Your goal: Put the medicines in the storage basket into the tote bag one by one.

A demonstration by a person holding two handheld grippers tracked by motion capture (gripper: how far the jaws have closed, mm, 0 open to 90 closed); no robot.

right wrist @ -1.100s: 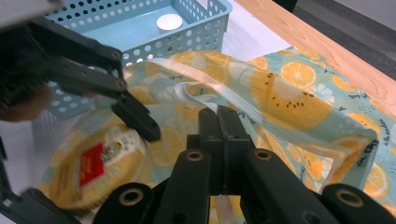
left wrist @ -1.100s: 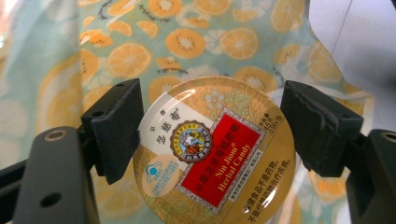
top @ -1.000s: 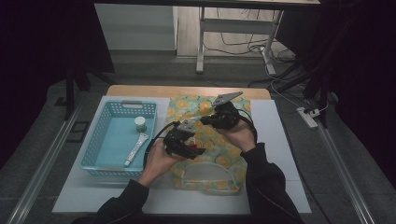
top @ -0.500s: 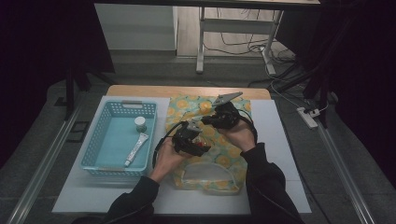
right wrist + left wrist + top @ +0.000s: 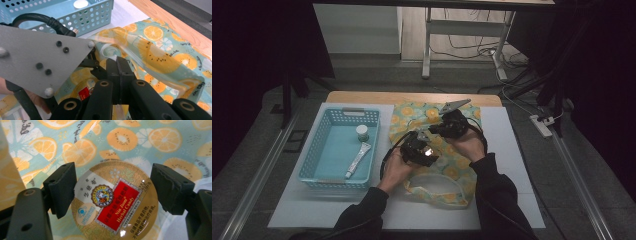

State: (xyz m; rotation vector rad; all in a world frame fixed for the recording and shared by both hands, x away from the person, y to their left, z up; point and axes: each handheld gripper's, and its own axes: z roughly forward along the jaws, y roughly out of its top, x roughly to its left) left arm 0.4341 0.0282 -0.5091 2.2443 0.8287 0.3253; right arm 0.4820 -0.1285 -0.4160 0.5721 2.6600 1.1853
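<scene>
A fabric bag [image 5: 452, 167] printed with orange slices lies on the white mat. My right gripper [image 5: 434, 131] is shut on the bag's clear upper rim [image 5: 140, 56] and holds it lifted, so the mouth gapes. My left gripper [image 5: 423, 150] sits at that mouth, just below the right one. Its jaws are shut on a round gold tin [image 5: 115, 205] with a red "Herbal Candy" label, one pad on each side of it. The printed bag cloth [image 5: 162, 137] lies right behind the tin. In the right gripper view the tin's red label [image 5: 83, 94] peeks out under the left gripper's grey plate [image 5: 37, 57].
A light blue perforated basket [image 5: 347, 111] stands left of the bag, holding a white-capped jar [image 5: 362, 131] and a tube [image 5: 358, 159]. The white mat [image 5: 512, 150] runs on to the right of the bag. A wooden table edge [image 5: 412, 97] lies behind.
My left hand has moved right and down with the tin, from beside the bag to its open mouth under the right gripper. The right gripper has stayed put.
</scene>
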